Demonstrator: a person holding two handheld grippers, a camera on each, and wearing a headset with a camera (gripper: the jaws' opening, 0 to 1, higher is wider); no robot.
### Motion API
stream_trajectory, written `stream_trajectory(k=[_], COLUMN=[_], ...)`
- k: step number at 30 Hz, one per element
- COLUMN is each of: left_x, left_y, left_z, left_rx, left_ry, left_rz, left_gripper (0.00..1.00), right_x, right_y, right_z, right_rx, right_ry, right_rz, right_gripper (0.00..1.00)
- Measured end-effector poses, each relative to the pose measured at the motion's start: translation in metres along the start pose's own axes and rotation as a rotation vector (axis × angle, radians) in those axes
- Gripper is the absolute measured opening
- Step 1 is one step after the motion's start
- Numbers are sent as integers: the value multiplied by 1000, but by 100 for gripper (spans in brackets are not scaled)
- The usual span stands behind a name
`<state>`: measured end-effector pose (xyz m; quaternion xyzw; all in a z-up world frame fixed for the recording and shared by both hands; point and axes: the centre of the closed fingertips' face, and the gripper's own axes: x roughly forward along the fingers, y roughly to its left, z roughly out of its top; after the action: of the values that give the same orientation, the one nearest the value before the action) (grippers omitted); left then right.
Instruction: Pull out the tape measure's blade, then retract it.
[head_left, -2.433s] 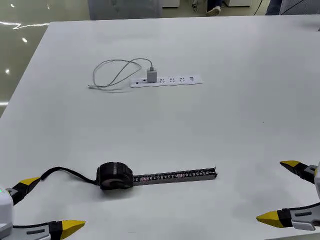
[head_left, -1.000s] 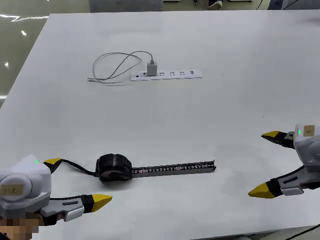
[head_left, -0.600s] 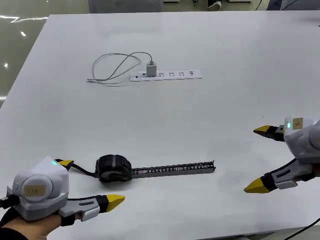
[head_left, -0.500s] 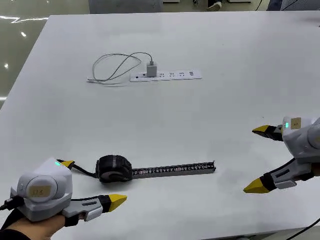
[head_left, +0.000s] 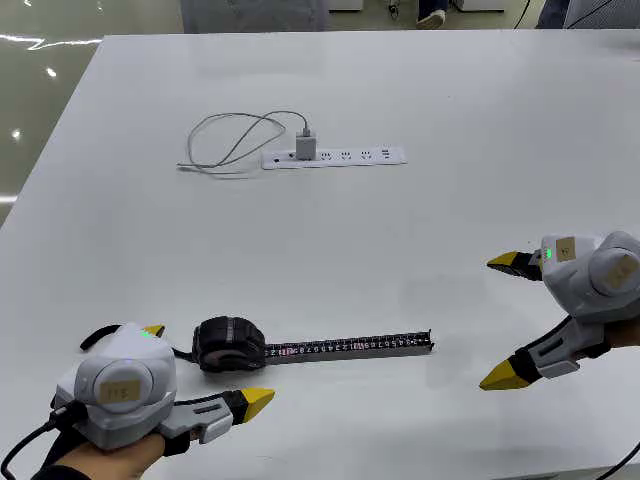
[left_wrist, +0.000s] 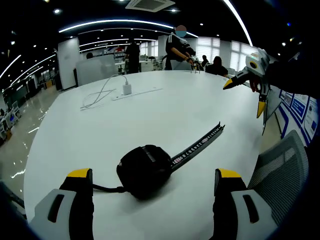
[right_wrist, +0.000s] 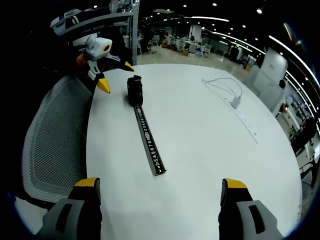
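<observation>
Bright ceiling strip lights (left_wrist: 115, 21) wash my smooth white tabletop (head_left: 480, 130) evenly, shadows faint, while both my gripper views bend at their edges.

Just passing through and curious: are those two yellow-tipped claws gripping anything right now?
Left gripper: open, holding nothing; the tape measure sits between its jaws, ungripped.
Right gripper: open, holding nothing.
</observation>
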<state>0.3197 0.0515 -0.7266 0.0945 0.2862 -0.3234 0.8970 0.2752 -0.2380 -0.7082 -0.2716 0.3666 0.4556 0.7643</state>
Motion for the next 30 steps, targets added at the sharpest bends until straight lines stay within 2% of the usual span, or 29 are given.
stream_trajectory(k=[5,8,17,19,20,22,23,26,29,30], left_x=[9,14,25,26,27,27,26,27,29,30], left_y=[-1,-3,-9,-10,-7,-6,-2,3,6,7], left_z=[5,7,18,19,17,18,19,16,14,15], left_rx=[-75,-95,-91,-58,-40,-53,-77,-142,-151,-152], left_ry=[-34,-39,-67,-76,-62,-77,-86,-98,-105,-123], left_rz=[35,51,79,79,100,104,132,157,175,186], left_gripper=[99,99,99,99,99,99,99,99,99,99], right_x=[11,17,29,31,33,35,37,42,47,49], right_y=[-6,-6,-4,-3,-3,-3,-3,-8,-11,-12], right_z=[-5,-6,-2,-2,-2,-2,-2,-4,-4,-4], right_rx=[2,2,-22,-27,-32,-37,-41,-46,-60,-62], right_ry=[19,27,52,56,60,65,68,75,73,75], right_rz=[19,34,65,72,78,83,86,91,97,100], right_gripper=[99,99,99,99,99,99,99,99,99,99])
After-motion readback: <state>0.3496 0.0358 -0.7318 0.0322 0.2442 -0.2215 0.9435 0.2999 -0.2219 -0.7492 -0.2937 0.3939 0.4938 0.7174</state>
